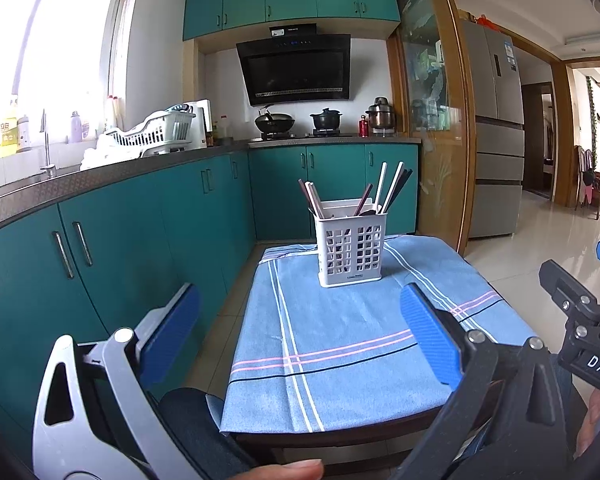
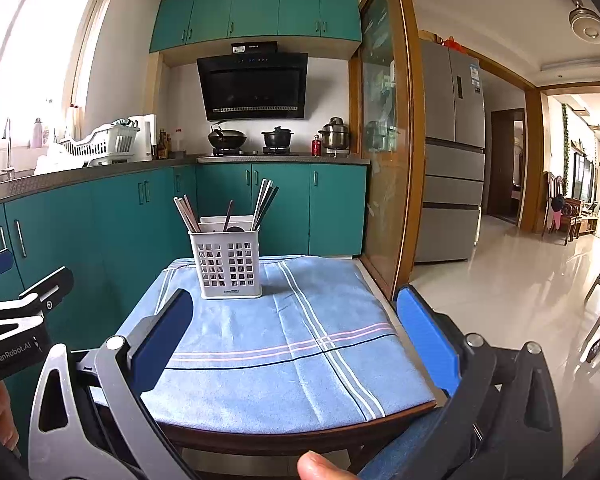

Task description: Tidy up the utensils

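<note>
A white slotted utensil holder (image 1: 351,243) stands upright at the far end of a small table covered with a blue striped cloth (image 1: 332,344). Several chopsticks (image 1: 394,186) and a dark utensil lean inside it. It also shows in the right wrist view (image 2: 229,257), with chopsticks (image 2: 265,203) sticking up. My left gripper (image 1: 300,332) is open and empty, held near the table's front edge. My right gripper (image 2: 296,340) is open and empty, also at the front edge. Each gripper shows at the side of the other's view.
Teal base cabinets (image 1: 148,232) and a grey counter (image 1: 100,176) run along the left, with a dish rack (image 1: 152,132) and a sink tap (image 1: 46,144). Stove with pots (image 1: 300,122) is behind. A glass sliding door (image 2: 384,152) and fridge (image 2: 452,152) stand right.
</note>
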### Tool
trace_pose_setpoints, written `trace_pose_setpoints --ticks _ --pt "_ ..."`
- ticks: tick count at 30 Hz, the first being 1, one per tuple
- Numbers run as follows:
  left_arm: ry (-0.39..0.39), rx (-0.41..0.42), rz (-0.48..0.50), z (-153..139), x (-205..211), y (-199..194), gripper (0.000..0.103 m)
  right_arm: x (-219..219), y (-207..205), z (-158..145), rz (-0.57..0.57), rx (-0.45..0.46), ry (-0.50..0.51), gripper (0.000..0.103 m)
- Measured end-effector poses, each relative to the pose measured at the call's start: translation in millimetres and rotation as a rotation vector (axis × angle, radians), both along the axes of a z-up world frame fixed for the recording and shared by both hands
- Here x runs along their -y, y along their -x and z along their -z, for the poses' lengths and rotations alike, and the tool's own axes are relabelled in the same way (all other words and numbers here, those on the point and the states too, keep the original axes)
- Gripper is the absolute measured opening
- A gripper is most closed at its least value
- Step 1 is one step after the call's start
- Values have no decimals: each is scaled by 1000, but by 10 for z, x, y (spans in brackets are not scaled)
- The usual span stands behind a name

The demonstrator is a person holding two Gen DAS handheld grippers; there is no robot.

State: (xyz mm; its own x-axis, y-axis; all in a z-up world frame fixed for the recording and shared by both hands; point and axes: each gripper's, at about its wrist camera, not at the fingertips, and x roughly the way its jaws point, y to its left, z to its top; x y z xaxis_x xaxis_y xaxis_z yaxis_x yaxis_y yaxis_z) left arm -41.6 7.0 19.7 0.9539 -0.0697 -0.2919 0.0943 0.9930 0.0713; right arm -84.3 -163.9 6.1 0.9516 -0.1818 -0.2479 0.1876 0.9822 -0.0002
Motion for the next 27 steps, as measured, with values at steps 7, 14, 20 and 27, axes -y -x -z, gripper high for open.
trace_pose_setpoints --ticks 7,14,20,27 --pt "0 -1 3 1 8 4 99 4 3 15 4 5 -2 100" --pt "1 -1 3 -4 4 6 99 10 8 19 5 4 -1 100" --pt "-1 0 6 -5 3 9 99 15 11 22 3 5 -1 100" --pt "-2 0 5 -5 2 14 99 10 23 18 4 7 0 100"
